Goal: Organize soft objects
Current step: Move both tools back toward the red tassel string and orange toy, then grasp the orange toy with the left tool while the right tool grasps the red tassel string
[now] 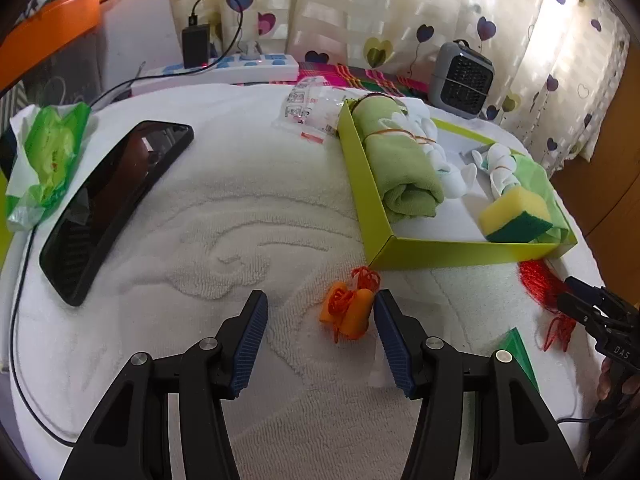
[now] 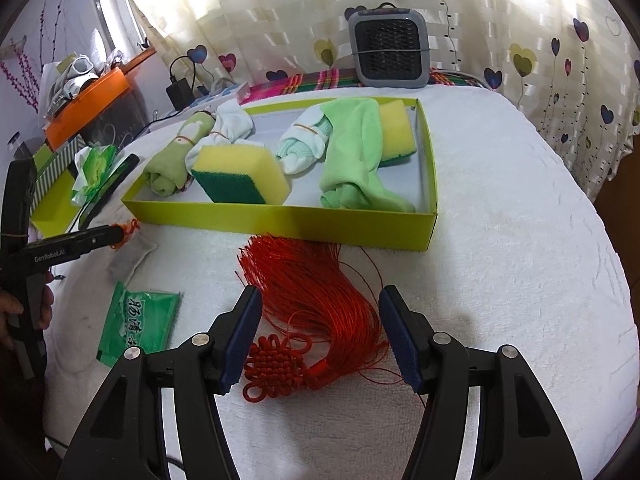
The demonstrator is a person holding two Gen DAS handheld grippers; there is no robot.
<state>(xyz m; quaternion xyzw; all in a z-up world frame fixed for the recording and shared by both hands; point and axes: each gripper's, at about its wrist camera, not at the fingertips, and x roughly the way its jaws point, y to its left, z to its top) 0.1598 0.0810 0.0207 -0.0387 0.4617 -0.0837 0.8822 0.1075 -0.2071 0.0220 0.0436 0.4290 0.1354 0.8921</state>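
The coming move turns on two small things lying on the white towel (image 1: pixel 224 208) that covers the counter, each just in front of its own gripper and outside the green box (image 2: pixel 288 220). In the left wrist view the orange earplugs (image 1: pixel 347 310) with their tangled cord sit at about one o'clock from the left gripper (image 1: pixel 320 316), close against the inner face of the far-side finger rather than centred in the gap; their short bodies lie roughly along the line the gripper points, so the jaws would need to shift toward three o'clock to straddle them. The left jaws stand wide and released, gripping nothing. In the right wrist view the red tassel (image 2: pixel 320 304) lies between the fingers of the right gripper (image 2: pixel 320 336), its knotted head at about seven o'clock near the left pad and its long strands fanning toward twelve o'clock, up to the box's near wall. Its long axis runs nearly along the gripper's pointing line. The right jaws are parted with the tassel in the gap; the pads do not appear to press on it, so I judge it released. Each hand is nearer its own item. The box already holds rolled green cloths (image 2: pixel 352 152), socks and sponges (image 2: pixel 240 174).
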